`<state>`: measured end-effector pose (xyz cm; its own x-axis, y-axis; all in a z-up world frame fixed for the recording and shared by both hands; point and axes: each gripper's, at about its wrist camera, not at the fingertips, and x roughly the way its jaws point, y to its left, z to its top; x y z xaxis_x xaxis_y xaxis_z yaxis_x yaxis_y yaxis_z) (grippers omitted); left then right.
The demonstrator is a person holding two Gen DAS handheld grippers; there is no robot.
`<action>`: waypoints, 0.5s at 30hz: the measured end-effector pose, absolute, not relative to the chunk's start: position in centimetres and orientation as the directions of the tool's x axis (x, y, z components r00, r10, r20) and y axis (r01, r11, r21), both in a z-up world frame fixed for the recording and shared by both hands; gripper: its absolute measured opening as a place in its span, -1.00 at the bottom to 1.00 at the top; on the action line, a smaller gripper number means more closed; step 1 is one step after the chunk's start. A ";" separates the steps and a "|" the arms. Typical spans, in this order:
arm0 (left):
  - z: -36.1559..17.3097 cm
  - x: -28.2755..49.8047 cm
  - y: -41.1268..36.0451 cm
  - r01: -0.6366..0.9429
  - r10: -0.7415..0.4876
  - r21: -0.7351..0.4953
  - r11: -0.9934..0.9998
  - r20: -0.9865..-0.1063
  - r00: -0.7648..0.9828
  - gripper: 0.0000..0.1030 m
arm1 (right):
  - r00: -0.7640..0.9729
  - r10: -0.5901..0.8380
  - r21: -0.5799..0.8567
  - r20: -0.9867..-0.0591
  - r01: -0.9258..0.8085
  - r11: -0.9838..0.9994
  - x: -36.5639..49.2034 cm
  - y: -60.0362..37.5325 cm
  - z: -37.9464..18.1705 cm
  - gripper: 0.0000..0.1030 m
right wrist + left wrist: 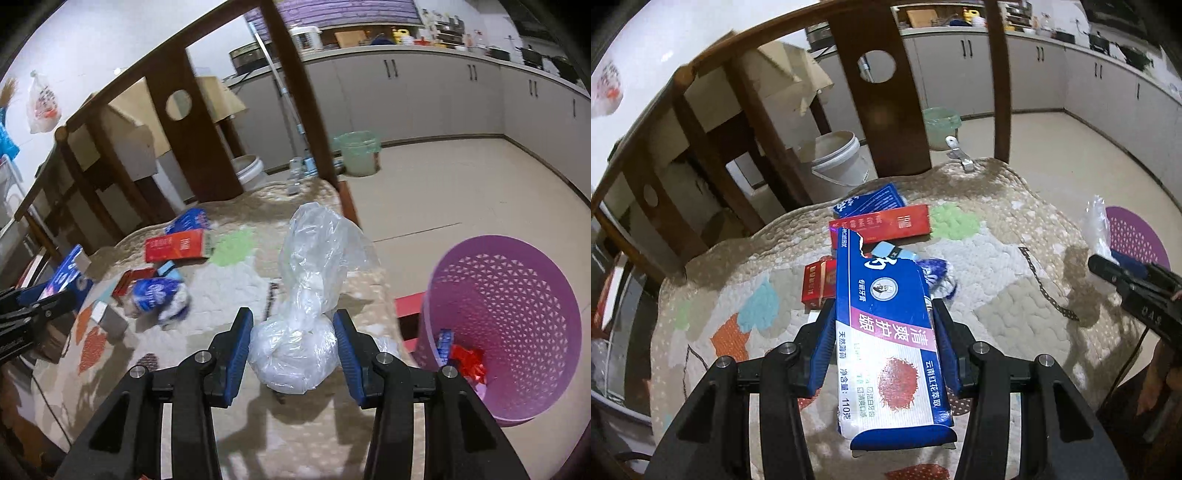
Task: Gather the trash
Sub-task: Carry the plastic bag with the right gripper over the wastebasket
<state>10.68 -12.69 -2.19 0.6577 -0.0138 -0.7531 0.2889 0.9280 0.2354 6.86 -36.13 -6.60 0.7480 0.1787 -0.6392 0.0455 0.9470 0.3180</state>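
My left gripper (884, 308) is shut on a blue and white toothpaste box (890, 350), held just above a quilted patchwork cloth (997, 258). Beyond it lie a red box (882, 223), a blue box (871, 201), a small red pack (820, 282) and a crumpled blue-white wrapper (938, 273). In the right wrist view my right gripper (292, 317) is shut on a clear plastic bag (314, 258), pads pressing its bunched lower part. A purple mesh basket (517, 288) stands to its right, with a red wrapper (469, 360) inside. The left gripper (48, 302) shows at the left edge.
Dark wooden chair backs (882, 110) rise behind the cloth. A white bucket (838, 155), a green-lined bin (940, 127) and cardboard boxes (790, 85) sit on the floor beyond. A metal clip (960, 155) lies at the cloth's far edge. Cabinets (443, 99) line the far wall.
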 end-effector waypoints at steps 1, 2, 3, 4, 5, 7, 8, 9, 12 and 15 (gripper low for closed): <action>-2.2 10.5 -13.2 0.294 -0.009 0.248 0.923 -0.750 0.661 -0.06 | 0.748 0.176 0.324 -0.640 0.054 0.945 6.8 -36.6 -6.8 -0.06; -2.3 10.4 -13.6 0.301 -0.008 0.257 0.918 -0.748 0.663 -0.06 | 0.747 0.174 0.336 -0.641 0.070 0.939 6.6 -37.3 -7.0 -0.06; -2.3 10.2 -14.1 0.311 -0.010 0.263 0.913 -0.749 0.662 -0.06 | 0.747 0.172 0.343 -0.642 0.080 0.936 6.5 -37.8 -7.1 -0.06; -2.4 10.2 -14.5 0.319 -0.013 0.266 0.910 -0.751 0.660 -0.06 | 0.748 0.168 0.350 -0.642 0.091 0.932 6.4 -38.4 -7.2 -0.06; -2.5 10.1 -14.9 0.328 -0.016 0.268 0.906 -0.753 0.658 -0.06 | 0.751 0.164 0.357 -0.640 0.102 0.928 6.3 -38.8 -7.2 -0.06; -2.7 9.9 -15.8 0.345 -0.018 0.277 0.897 -0.755 0.655 -0.06 | 0.757 0.153 0.369 -0.635 0.123 0.921 5.9 -40.0 -7.2 -0.06; -2.8 9.8 -16.2 0.354 -0.020 0.282 0.892 -0.757 0.653 -0.06 | 0.760 0.148 0.373 -0.633 0.132 0.919 5.6 -40.5 -7.3 -0.06; -3.0 9.7 -16.8 0.364 -0.022 0.286 0.886 -0.759 0.651 -0.06 | 0.761 0.144 0.377 -0.633 0.140 0.916 5.5 -40.8 -7.3 -0.06; -3.3 9.6 -17.9 0.385 -0.025 0.295 0.875 -0.765 0.643 -0.06 | 0.762 0.138 0.394 -0.633 0.164 0.905 5.2 -41.9 -7.6 -0.05; -3.6 9.5 -19.0 0.404 -0.030 0.299 0.865 -0.771 0.636 -0.06 | 0.768 0.132 0.412 -0.627 0.182 0.893 4.9 -42.9 -7.7 -0.05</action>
